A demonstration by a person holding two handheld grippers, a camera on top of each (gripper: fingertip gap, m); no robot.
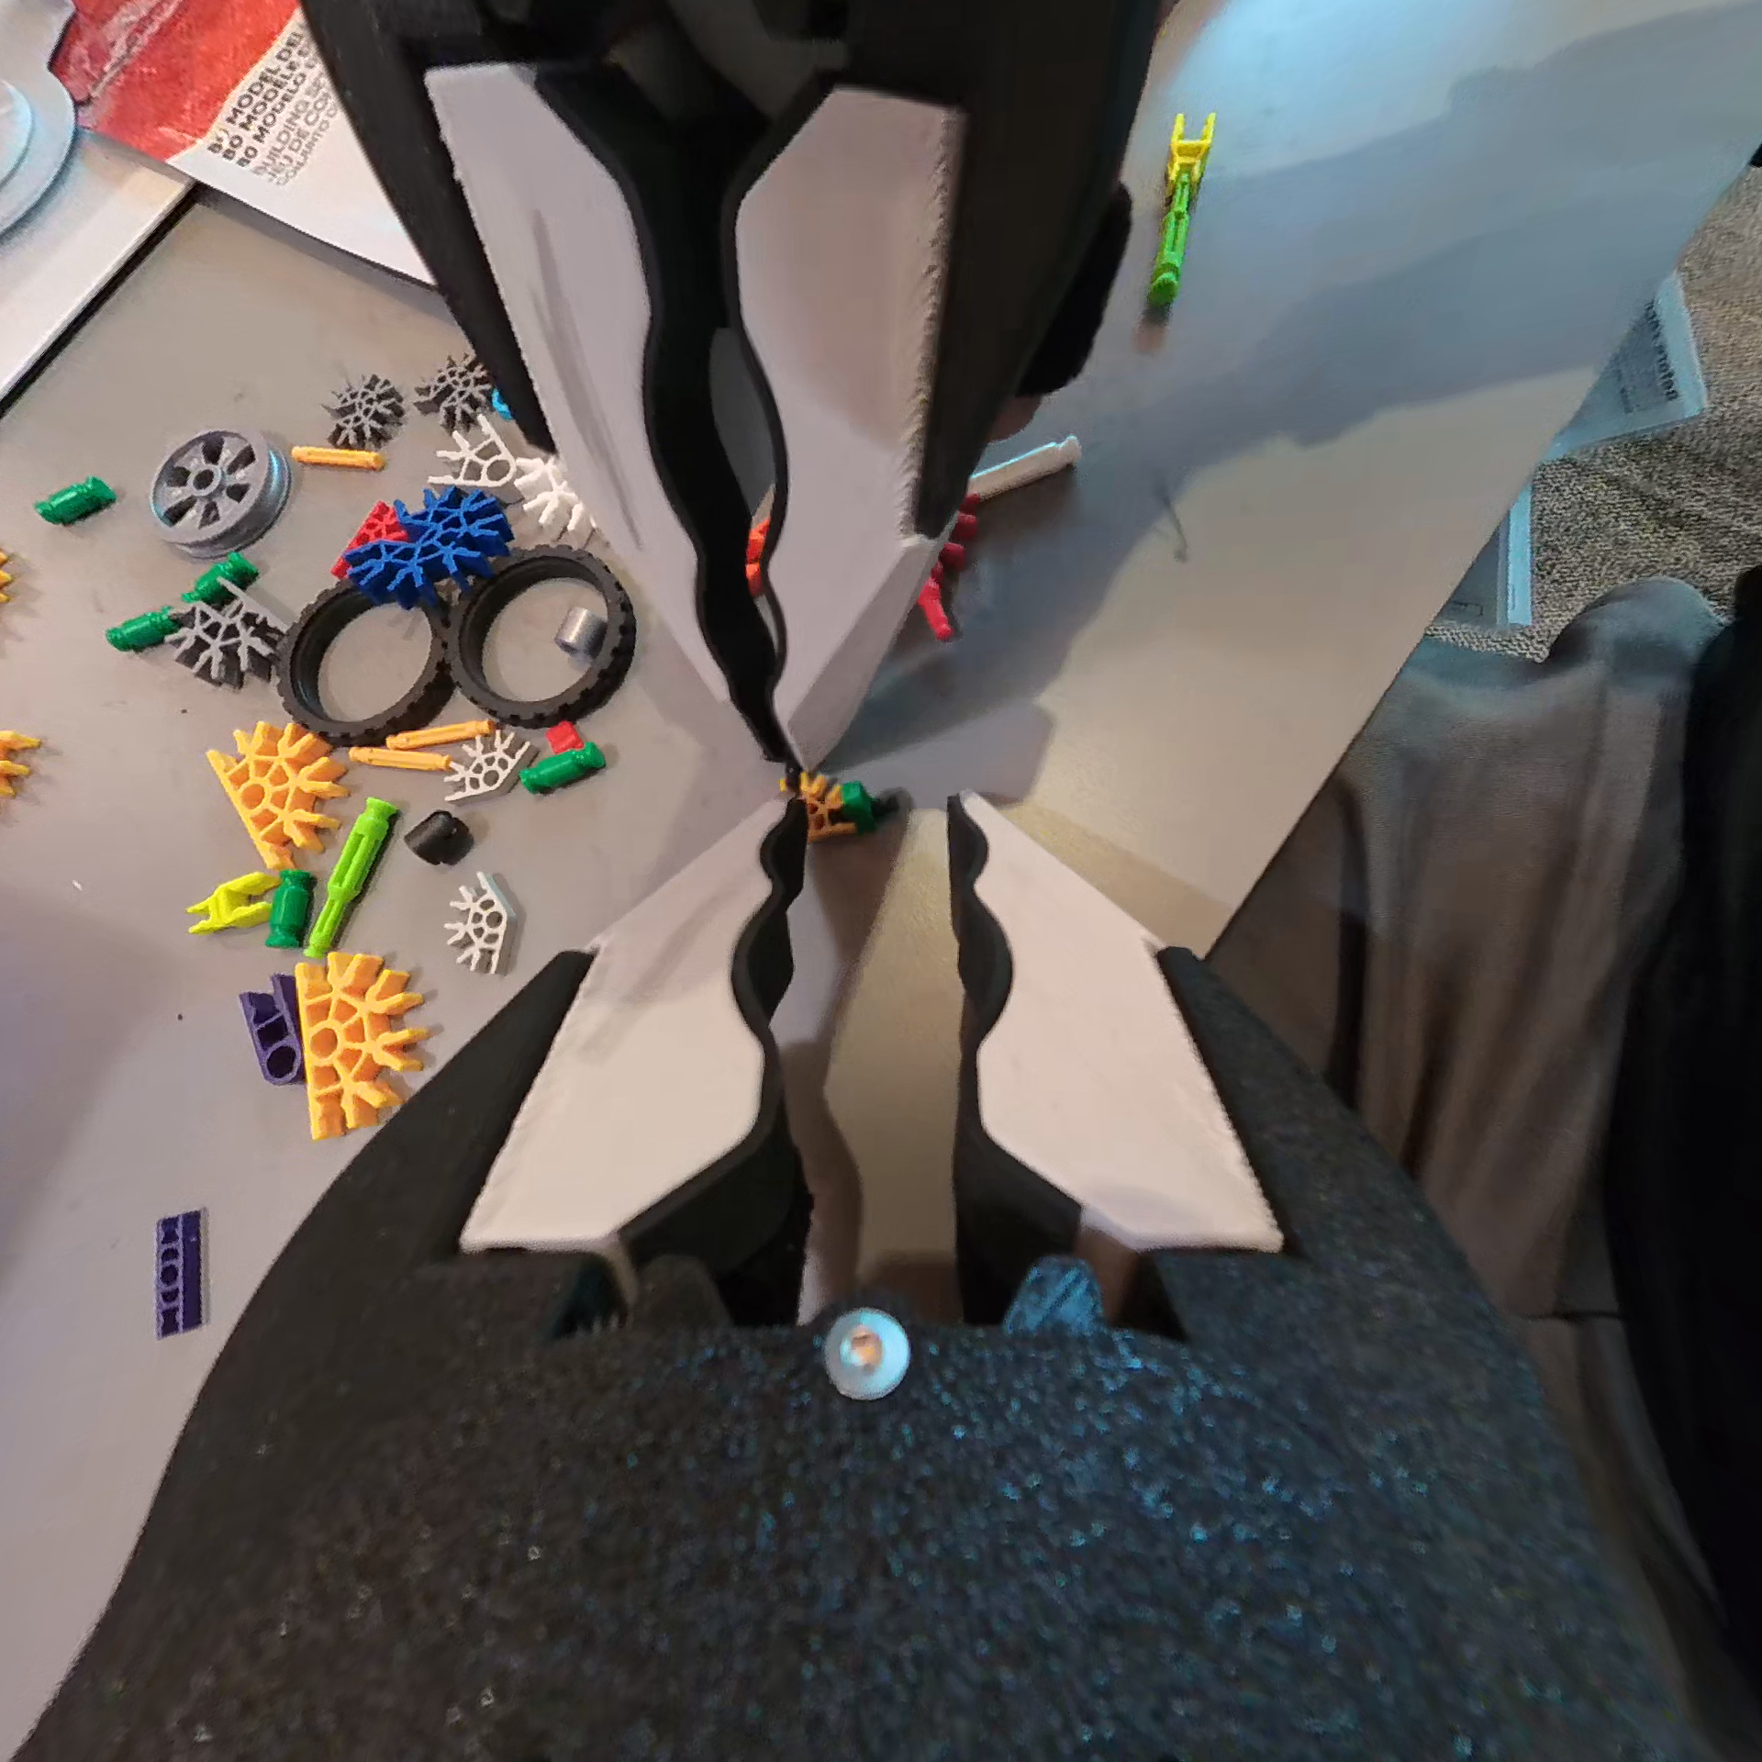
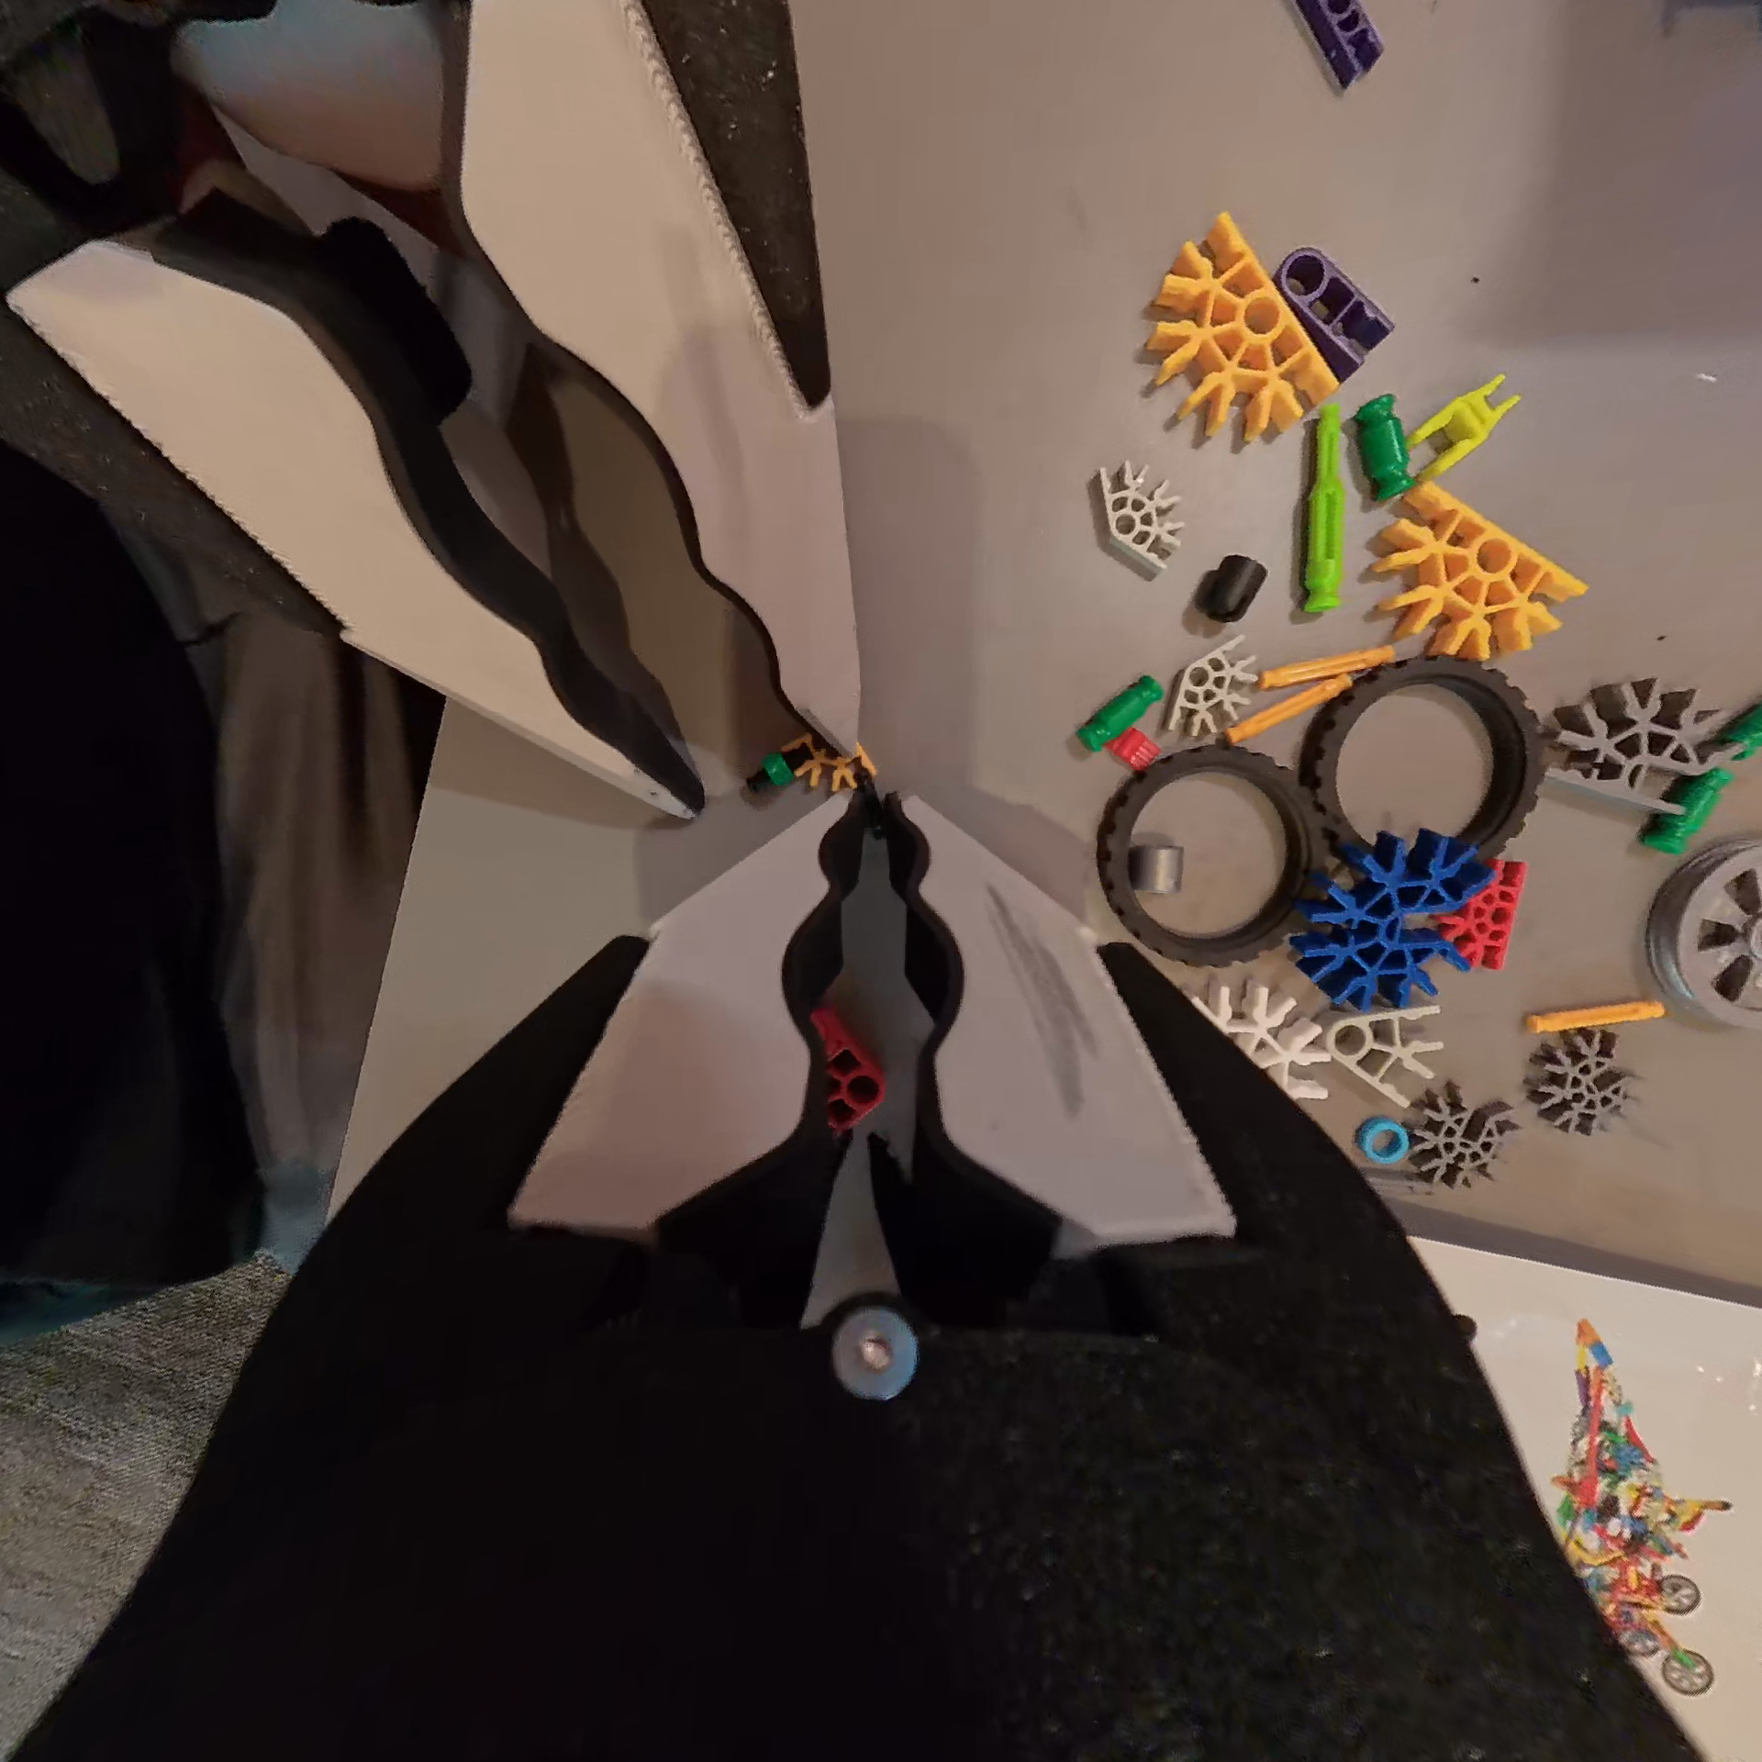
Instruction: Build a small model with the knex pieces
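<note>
A small yellow connector (image 1: 822, 806) with a green rod (image 1: 863, 806) plugged into it sits just above the grey table (image 1: 1192, 667), between both grippers. My right gripper (image 2: 872, 810) is shut, and its tips pinch the connector's edge (image 2: 839, 763). In the left wrist view it (image 1: 787, 758) reaches in from the top. My left gripper (image 1: 872, 806) is open, with one finger on each side of the connector and green rod (image 2: 777, 768). In the right wrist view it (image 2: 763, 768) comes from the upper left. A red connector (image 2: 844, 1068) shows through the gap behind my right fingers.
Loose parts lie beside the grippers: two black tyres (image 1: 362, 658), a grey wheel hub (image 1: 219, 491), blue connectors (image 1: 439, 548), yellow connectors (image 1: 353, 1039), small rods. A booklet (image 1: 210, 95) lies at the far edge. A person's clothed lap (image 1: 1526, 906) lies past the table edge. The tips of both grippers are at nearly the same place. It is some 15 cm from my right tips to the grey wheel hub (image 1: 219, 491).
</note>
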